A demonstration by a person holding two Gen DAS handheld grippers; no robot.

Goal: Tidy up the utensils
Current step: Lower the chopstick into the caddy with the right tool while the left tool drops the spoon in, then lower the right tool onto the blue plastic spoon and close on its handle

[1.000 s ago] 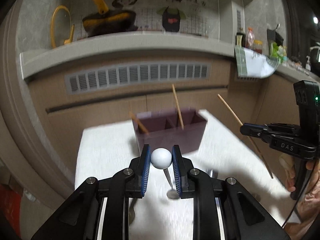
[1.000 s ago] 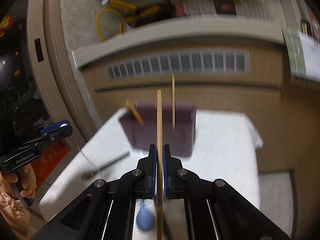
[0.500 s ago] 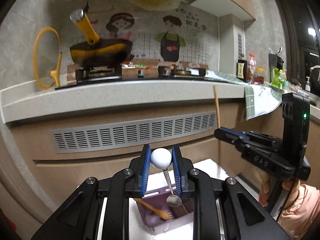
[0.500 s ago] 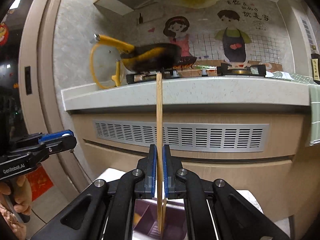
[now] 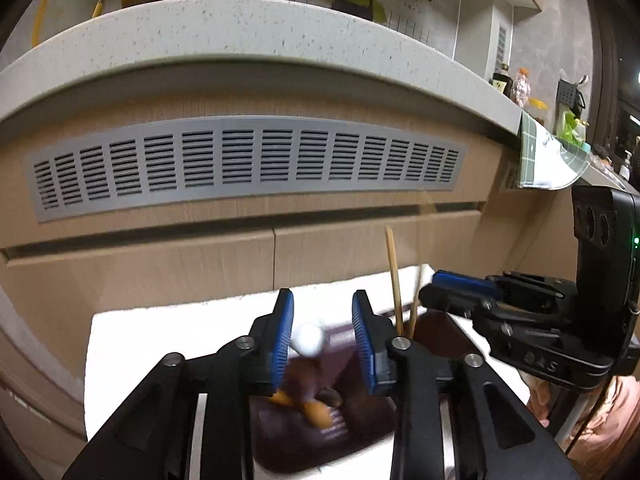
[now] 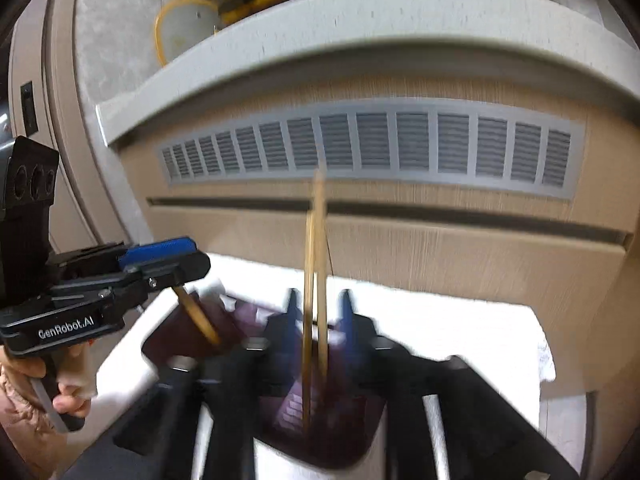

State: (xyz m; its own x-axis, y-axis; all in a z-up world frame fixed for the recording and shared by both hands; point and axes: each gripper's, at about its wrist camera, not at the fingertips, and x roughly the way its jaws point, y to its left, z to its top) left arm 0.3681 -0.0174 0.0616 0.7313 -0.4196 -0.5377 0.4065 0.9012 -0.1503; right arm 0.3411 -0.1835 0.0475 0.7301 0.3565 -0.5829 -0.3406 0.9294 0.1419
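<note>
A dark purple utensil holder [image 5: 360,424] stands on the white-covered table [image 5: 160,340], under both grippers. My left gripper [image 5: 322,300] is over it and its jaws are opening. The spoon with the white ball end [image 5: 308,338] sits blurred between them, low by the left pad and free of the right one, above a wooden utensil [image 5: 316,408] in the holder. My right gripper [image 6: 319,296] is also opening over the holder [image 6: 176,336]. Two chopsticks [image 6: 314,280] stand upright in the gap without touching the pads. The left gripper [image 6: 196,258] shows at the left of the right wrist view, the right gripper [image 5: 434,286] at the right of the left wrist view.
A wooden cabinet front with a grey vent grille [image 5: 248,164] rises just behind the table, under a pale counter edge [image 5: 240,36]. A hand [image 6: 68,396] holds the left gripper's handle. A cloth [image 5: 552,160] hangs off the counter at right.
Both grippers have come forward and down over the holder and their jaws have parted. The white-ended spoon and the chopstick have slipped from the pads and sunk toward the holder.
</note>
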